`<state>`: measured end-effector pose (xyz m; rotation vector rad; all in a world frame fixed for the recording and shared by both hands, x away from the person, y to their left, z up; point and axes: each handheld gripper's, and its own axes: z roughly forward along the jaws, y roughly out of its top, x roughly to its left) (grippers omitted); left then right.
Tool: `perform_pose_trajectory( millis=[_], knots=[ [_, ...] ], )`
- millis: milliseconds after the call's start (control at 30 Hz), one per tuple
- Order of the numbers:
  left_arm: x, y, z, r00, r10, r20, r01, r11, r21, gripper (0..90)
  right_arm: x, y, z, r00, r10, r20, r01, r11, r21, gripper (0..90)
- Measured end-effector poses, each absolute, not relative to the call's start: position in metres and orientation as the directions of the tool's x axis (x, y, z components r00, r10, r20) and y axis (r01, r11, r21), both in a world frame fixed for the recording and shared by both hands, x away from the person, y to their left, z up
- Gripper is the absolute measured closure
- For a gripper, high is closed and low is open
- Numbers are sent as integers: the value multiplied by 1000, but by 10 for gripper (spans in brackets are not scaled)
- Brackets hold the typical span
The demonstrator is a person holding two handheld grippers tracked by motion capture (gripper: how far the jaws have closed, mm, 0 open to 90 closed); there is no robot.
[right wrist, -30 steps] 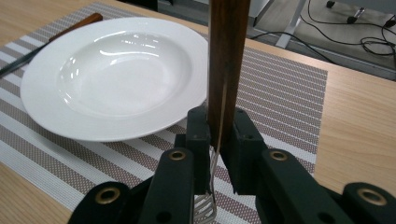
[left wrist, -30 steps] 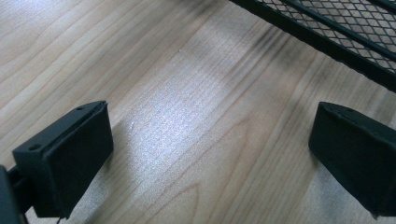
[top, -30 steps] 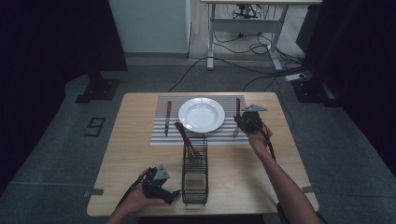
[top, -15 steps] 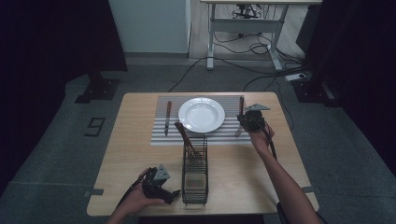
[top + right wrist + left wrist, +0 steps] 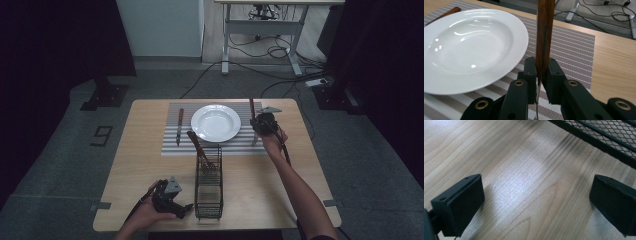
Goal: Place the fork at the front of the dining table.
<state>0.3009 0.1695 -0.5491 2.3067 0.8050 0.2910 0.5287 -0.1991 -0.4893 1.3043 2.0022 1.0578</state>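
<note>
My right gripper (image 5: 256, 123) is to the right of the white plate (image 5: 216, 122), shut on a wooden-handled utensil (image 5: 251, 107). In the right gripper view the jaws clamp the brown handle (image 5: 545, 32) just above its thin metal part, over the striped placemat (image 5: 574, 47) and beside the plate (image 5: 474, 45). My left gripper (image 5: 184, 209) rests near the table's front edge, left of the black wire basket (image 5: 208, 192). Its jaws (image 5: 536, 197) stand wide open over bare wood, with the basket's mesh (image 5: 604, 135) just beyond.
A wooden-handled knife (image 5: 179, 127) lies on the placemat to the left of the plate. Another wooden-handled utensil (image 5: 197, 146) leans in the basket's far end. The wooden table (image 5: 145, 170) has free room on its left and right sides.
My right gripper has shifted slightly toward the far side with the utensil in it. The left gripper has stayed still.
</note>
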Motion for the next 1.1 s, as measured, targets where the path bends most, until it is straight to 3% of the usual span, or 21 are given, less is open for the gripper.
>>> perform_pose_trajectory(
  millis=[1100],
  knots=[
    [300,170,-549,783,622,-8,472,-586,659,0,573,-206,-537,-269,956,116,605,74,793,804]
  ],
)
